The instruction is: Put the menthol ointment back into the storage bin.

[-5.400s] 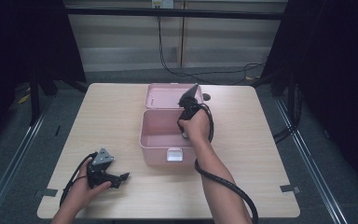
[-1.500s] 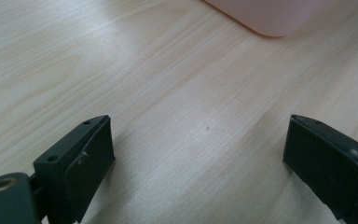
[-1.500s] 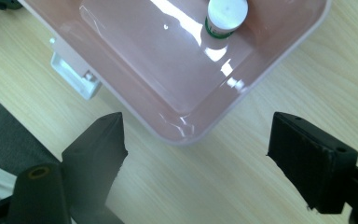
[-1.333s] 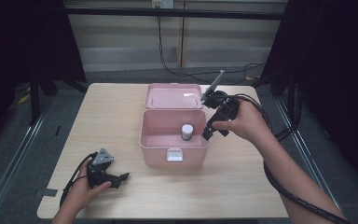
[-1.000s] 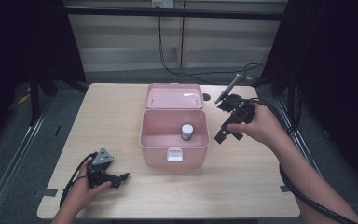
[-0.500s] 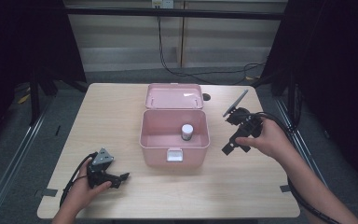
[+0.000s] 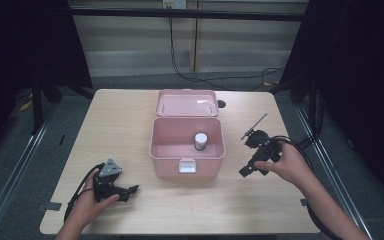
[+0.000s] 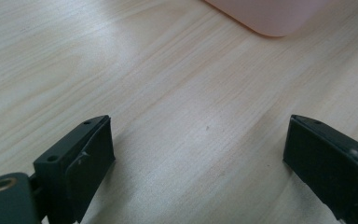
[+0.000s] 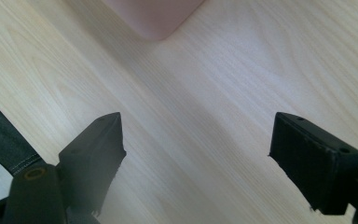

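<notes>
Pink box: an open pink plastic storage box (image 7: 187,150) sits at the middle of the table, its hinged lid (image 7: 187,103) thrown back flat at its 12 o'clock side and a white latch on the front wall at 6 o'clock.
Jar: a small white-capped jar (image 7: 200,141) stands upright inside the box, toward the 2 o'clock corner of the floor, near the right wall.
Right gripper: the right gripper (image 7: 247,170) is held at 3 o'clock of the box, just above the bare wood, clear of the wall. Its jaws are spread wide with nothing between them; the right gripper view shows plain tabletop through the gap and a rounded pink corner of the box at 11 o'clock.
Left gripper: the left gripper (image 7: 130,190) rests on the table at 7 o'clock of the box, well apart from it, grey plate on top. Its jaws are also spread wide and empty; a pink box corner sits at 1 o'clock in the left gripper view.
Table: light wooden table (image 7: 130,125), bare around the box.
</notes>
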Available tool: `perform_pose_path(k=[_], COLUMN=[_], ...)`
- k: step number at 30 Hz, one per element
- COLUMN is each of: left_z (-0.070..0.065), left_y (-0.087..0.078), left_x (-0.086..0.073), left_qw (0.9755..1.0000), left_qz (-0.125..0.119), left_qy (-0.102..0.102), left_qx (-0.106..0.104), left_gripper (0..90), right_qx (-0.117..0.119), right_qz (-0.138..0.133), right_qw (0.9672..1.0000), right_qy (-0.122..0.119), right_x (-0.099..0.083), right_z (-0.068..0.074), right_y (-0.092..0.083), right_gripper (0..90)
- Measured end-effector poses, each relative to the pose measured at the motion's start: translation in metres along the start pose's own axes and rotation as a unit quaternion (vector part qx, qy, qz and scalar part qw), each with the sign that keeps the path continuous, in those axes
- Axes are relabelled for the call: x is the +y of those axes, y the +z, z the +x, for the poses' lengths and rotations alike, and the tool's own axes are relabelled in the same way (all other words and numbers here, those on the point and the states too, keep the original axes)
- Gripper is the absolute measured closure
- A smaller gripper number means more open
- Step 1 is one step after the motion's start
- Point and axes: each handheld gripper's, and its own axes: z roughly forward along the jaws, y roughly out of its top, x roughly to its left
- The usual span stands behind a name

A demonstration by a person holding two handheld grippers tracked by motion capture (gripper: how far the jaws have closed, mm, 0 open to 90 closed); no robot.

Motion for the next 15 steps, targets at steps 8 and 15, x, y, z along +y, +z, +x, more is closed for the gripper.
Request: perform_pose_path(k=[8, 15], left_z=[0.000, 0.000], left_y=[0.000, 0.000], left_x=[0.000, 0.000], left_qw=[1.0000, 1.0000], left_qz=[-0.001, -0.001], left_qy=[0.000, -0.001], left_qx=[0.000, 0.001], left_gripper=[8.0, 8.0], right_qx=[0.002, 0.006], right_qz=[-0.011, -0.018], right_qw=[0.9999, 0.9998], right_qy=[-0.002, 0.000], right_x=[-0.017, -0.032], right_z=[-0.004, -0.010], right_y=[0.012, 0.025], right_gripper=[17.3, 17.2])
